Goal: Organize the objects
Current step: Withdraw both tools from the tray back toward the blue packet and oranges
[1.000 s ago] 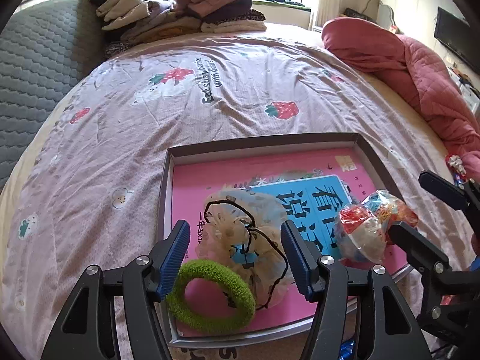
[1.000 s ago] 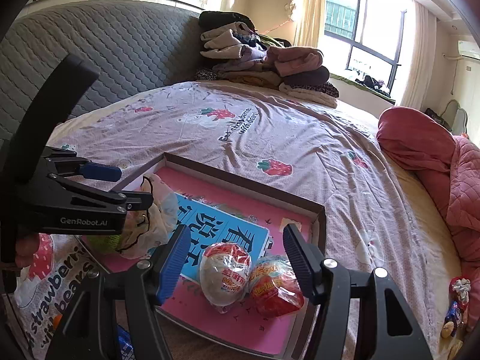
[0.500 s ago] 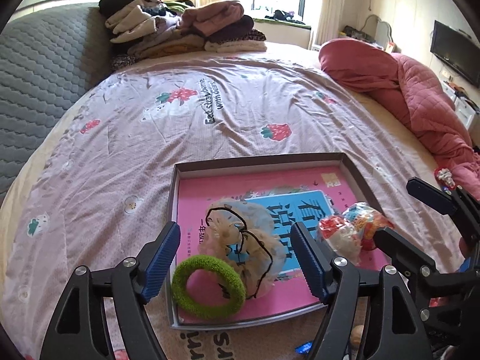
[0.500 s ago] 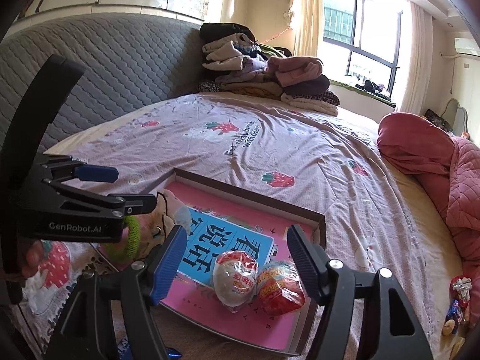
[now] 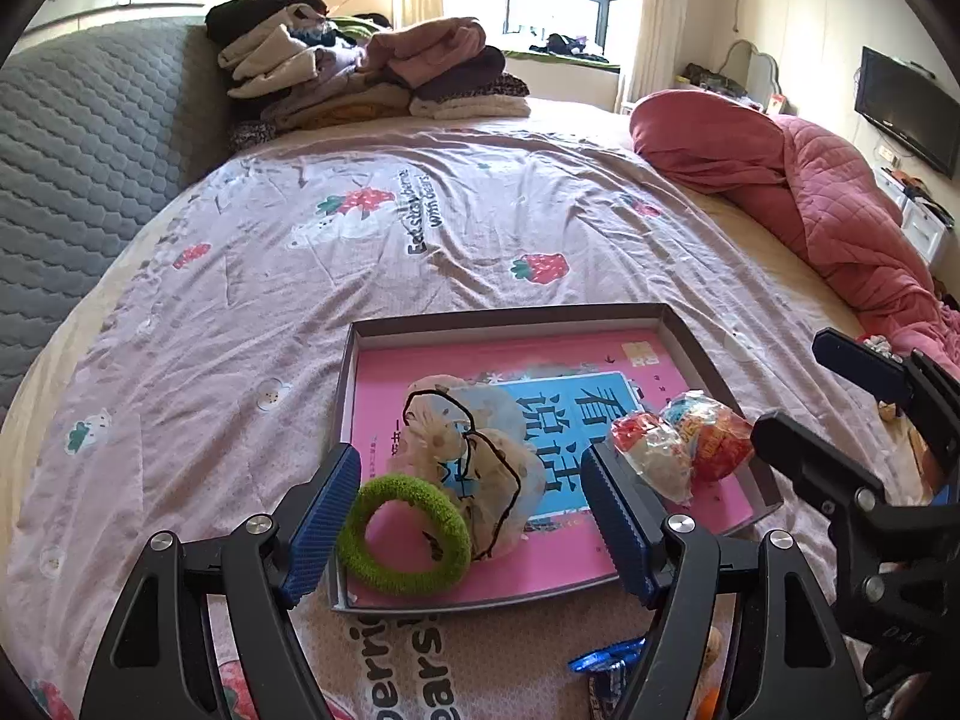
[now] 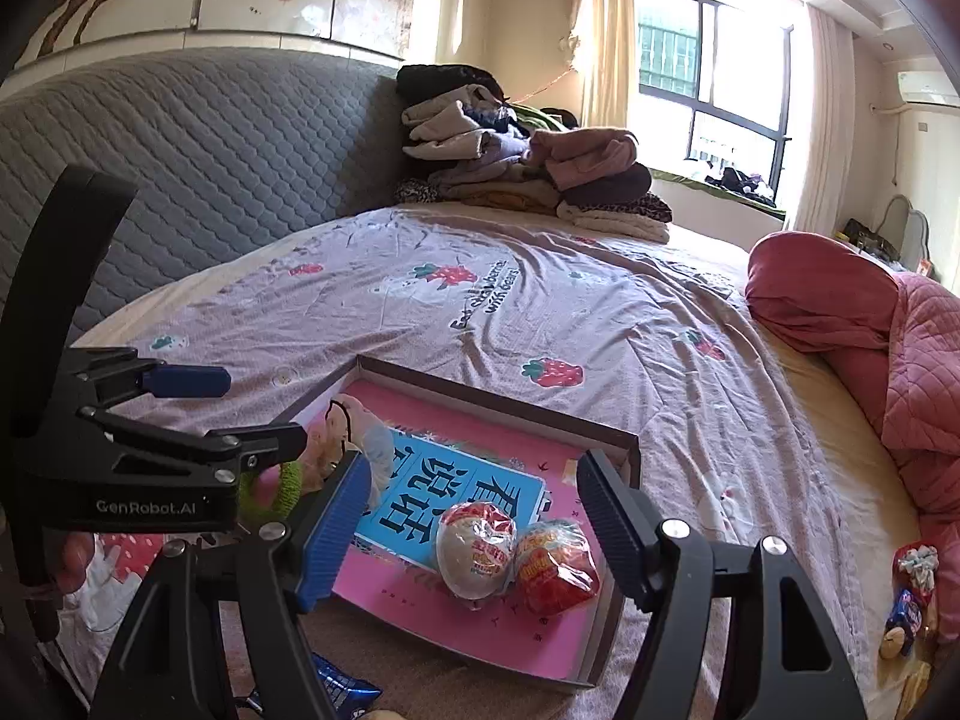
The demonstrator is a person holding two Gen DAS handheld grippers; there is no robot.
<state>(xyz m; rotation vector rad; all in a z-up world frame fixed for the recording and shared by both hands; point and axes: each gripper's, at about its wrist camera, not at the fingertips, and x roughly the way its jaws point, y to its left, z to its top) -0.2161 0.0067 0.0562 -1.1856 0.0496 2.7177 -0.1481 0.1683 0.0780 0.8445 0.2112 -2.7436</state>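
green hair tie (image 5: 402, 543), strawberry-print bedsheet (image 5: 480, 240), pink tray (image 5: 690, 342)

Your left gripper (image 5: 471, 516) has a black frame with silver screws and ribbed blue pads (image 5: 321, 519). On its side is white "GenRobot.AI" lettering. Your right gripper (image 6: 471, 525) is built the same: black arms, blue ribbed pads, silver screws.

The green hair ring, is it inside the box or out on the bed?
Inside. The green hair ring lies flat on the pink bottom of the box, within its walls.
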